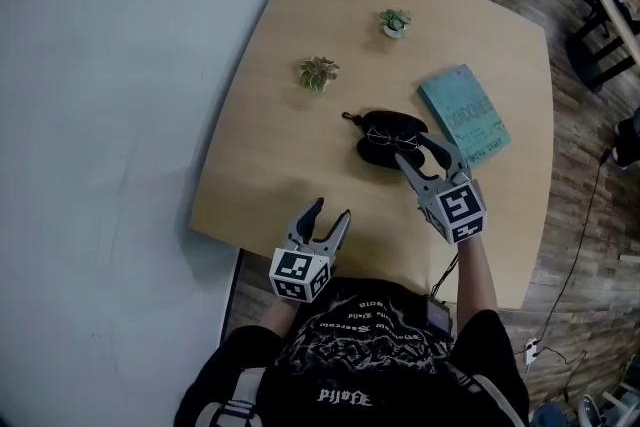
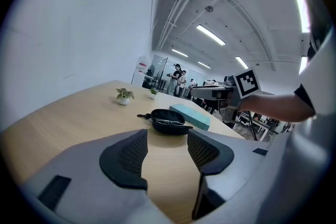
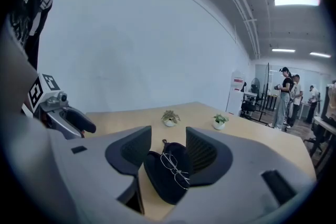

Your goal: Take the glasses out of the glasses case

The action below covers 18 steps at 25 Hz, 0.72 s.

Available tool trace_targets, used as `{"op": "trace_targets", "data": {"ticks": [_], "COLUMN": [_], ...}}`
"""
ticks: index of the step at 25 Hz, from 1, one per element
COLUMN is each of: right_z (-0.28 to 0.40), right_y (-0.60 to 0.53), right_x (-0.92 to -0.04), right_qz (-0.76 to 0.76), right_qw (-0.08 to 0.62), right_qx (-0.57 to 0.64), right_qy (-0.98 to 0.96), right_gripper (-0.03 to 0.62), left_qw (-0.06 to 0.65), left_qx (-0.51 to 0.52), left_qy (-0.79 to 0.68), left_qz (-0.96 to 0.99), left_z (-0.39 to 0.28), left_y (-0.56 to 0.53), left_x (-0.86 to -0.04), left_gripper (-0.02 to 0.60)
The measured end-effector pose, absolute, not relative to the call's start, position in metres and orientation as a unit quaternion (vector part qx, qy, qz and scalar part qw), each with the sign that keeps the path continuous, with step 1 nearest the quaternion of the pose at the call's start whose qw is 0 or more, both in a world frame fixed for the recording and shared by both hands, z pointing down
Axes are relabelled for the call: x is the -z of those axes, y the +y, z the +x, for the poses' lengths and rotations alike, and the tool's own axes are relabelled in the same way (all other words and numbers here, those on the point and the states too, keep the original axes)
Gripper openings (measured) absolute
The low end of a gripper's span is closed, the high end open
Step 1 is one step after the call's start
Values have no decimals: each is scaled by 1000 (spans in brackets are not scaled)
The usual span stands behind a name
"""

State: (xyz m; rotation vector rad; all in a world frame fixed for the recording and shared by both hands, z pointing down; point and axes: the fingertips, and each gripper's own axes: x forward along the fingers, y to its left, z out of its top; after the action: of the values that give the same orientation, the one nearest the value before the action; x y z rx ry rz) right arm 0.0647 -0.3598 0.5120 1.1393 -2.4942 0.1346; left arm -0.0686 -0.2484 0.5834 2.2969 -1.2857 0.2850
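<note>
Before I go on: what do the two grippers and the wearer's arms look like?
Both the left gripper and right gripper are light grey, each with two tapered jaws lined with black textured pads. Each carries a cube with black-and-white square markers. The person wears a black short-sleeved shirt with white print.

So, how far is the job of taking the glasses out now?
Done: the glasses case lies open on the table. In hand: the right gripper holds its jaws apart at the case, not closed on the glasses inside. Left to do: grip the glasses and lift them out. The left gripper hangs open, near the table edge.
</note>
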Motion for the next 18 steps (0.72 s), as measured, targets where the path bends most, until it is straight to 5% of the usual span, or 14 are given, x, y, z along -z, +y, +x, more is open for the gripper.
{"op": "trace_targets", "data": {"ticks": [18], "right_z": [47], "right_y": [-400], "right_x": [-610], "right_qz": [309], "right_qw": [339], "right_qx": [-73], "right_qy": [-886], "right_gripper": [216], "left_qw": [260], "left_qx": [-146], "left_qy": [-493], "left_qz": [817], "left_z": [-103], "left_y": [-261], "left_x": [-613], "left_gripper": [244]}}
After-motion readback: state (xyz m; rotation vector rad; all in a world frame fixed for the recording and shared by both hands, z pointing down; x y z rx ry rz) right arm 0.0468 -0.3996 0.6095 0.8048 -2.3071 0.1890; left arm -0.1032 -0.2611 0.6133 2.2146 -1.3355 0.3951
